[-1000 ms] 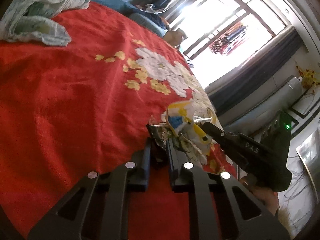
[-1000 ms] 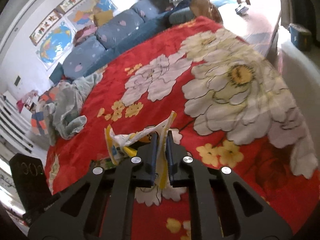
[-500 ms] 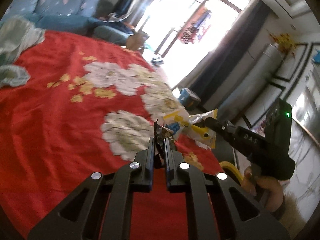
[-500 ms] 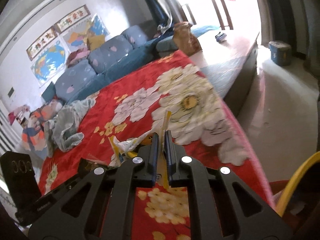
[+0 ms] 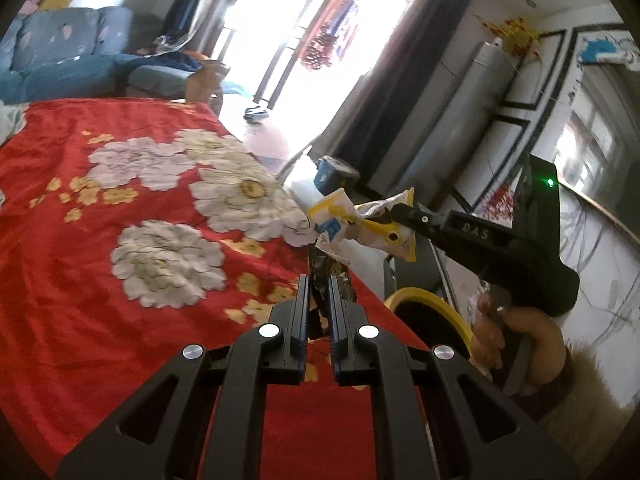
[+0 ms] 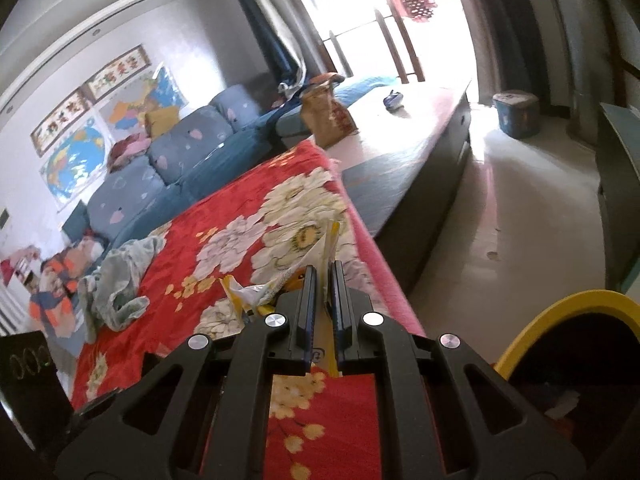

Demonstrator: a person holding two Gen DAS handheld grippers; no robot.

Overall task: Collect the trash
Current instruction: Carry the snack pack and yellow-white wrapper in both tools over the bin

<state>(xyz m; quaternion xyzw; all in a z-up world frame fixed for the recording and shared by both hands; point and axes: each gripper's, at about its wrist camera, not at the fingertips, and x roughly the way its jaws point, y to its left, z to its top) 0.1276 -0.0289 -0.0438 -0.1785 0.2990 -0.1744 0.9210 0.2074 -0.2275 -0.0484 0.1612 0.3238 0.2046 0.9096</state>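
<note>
My left gripper (image 5: 318,280) is shut on a dark crumpled foil wrapper (image 5: 328,270), held above the edge of the red floral blanket (image 5: 80,260). To its right the right gripper (image 5: 396,214) pinches a yellow and white snack wrapper (image 5: 352,228); a hand (image 5: 504,332) grips its handle. In the right wrist view my right gripper (image 6: 323,268) is shut on that yellow and white wrapper (image 6: 256,294), which sticks out left and up between the fingers. A bin with a yellow rim (image 6: 560,312) opens at the lower right, also seen below the right gripper as a yellow rim (image 5: 432,308).
A blue sofa (image 6: 168,168) runs along the far side of the blanket. Crumpled pale cloth (image 6: 120,280) lies on the blanket at the left. A low dark platform (image 6: 400,160) with a brown paper bag (image 6: 326,120) stands beyond, and a blue stool (image 6: 514,114) on the floor.
Both grippers have lifted their wrappers off the blanket and swung toward its edge. The yellow-rimmed bin has come into view. The left gripper has rolled upright.
</note>
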